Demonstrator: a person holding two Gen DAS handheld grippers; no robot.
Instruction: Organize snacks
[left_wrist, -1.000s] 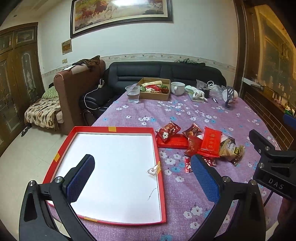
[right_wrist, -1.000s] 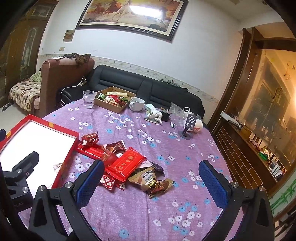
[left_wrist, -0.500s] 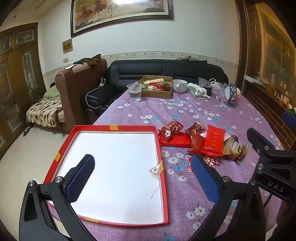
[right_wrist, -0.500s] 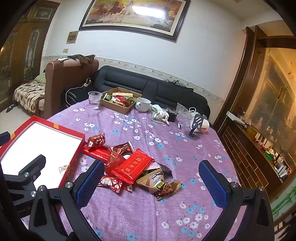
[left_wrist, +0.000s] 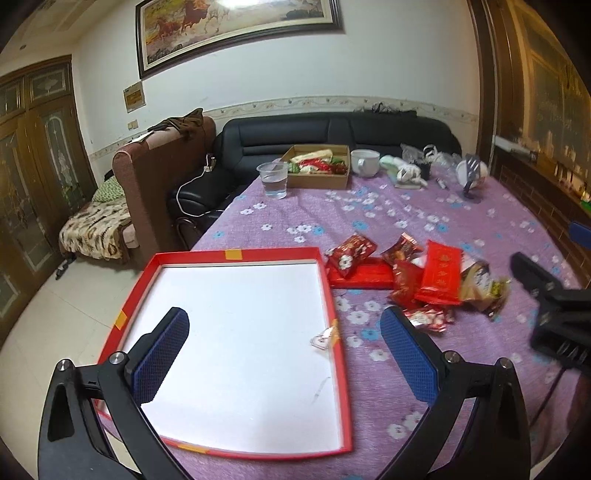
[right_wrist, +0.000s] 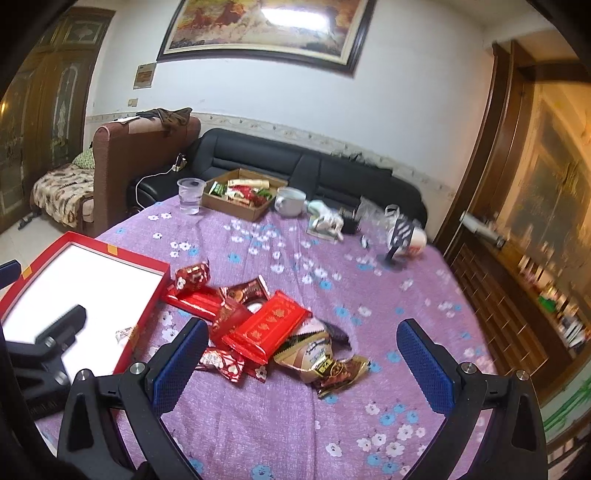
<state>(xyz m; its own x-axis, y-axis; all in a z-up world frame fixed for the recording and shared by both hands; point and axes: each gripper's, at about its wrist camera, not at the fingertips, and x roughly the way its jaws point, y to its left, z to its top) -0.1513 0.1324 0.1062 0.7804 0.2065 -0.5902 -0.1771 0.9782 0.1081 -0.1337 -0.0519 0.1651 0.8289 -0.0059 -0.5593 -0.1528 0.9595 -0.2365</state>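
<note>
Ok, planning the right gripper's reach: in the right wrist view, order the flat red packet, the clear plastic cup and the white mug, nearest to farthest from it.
From the right gripper:
1. Flat red packet, in the snack pile just ahead, left of centre.
2. White mug, far side, right of the cardboard box.
3. Clear plastic cup, far left corner; close to the mug's range, so 2 and 3 are nearly tied.

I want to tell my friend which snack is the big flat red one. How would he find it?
Start at the red tray with the white bottom on the purple flowered tablecloth. Just beside it lies a pile of snack packets. The big flat red packet lies on top, a wide rectangle with gold patterns, larger than the crinkly little packets around it.
</note>
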